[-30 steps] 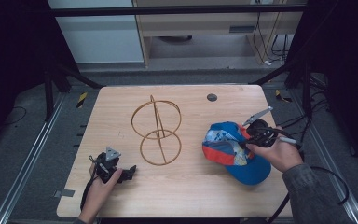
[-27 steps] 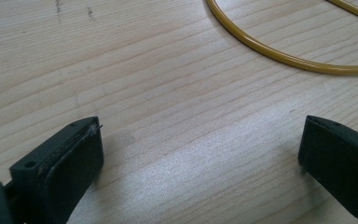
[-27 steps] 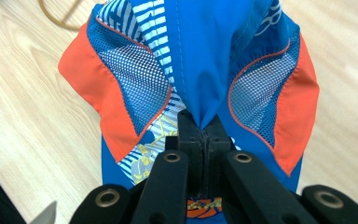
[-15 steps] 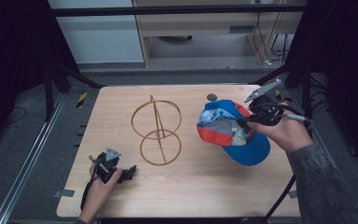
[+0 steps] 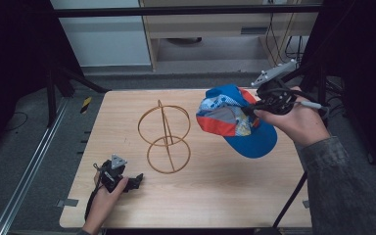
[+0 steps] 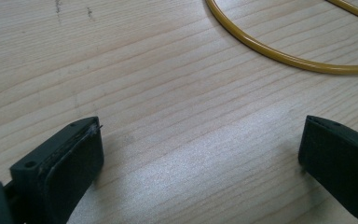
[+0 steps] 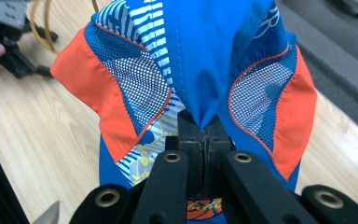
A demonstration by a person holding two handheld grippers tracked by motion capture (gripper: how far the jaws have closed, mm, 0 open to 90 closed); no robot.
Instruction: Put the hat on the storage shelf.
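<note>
A blue, orange and white cap (image 5: pixel 235 122) hangs in the air over the right half of the table, its blue brim lowest. My right gripper (image 5: pixel 252 106) is shut on the cap; the right gripper view shows the blue crown fabric (image 7: pixel 205 60) pinched between the closed jaws of that gripper (image 7: pixel 204 135). A yellow wire stand (image 5: pixel 165 137) of two rings on a loop stands upright at the table's middle, left of the cap. My left gripper (image 5: pixel 136 180) rests open on the table's front left, nothing between its jaws, the stand's bottom ring (image 6: pixel 279 51) just ahead of my left gripper (image 6: pixel 200 154).
The wooden table (image 5: pixel 205 196) has bare surface in front and to the right of the stand. A dark metal frame and a shelf unit (image 5: pixel 215 29) stand beyond the far edge. Cables trail from the right gripper off the right side.
My right gripper has lifted the cap off the table and carried it up and toward the far side and the stand. The left gripper has stayed put.
</note>
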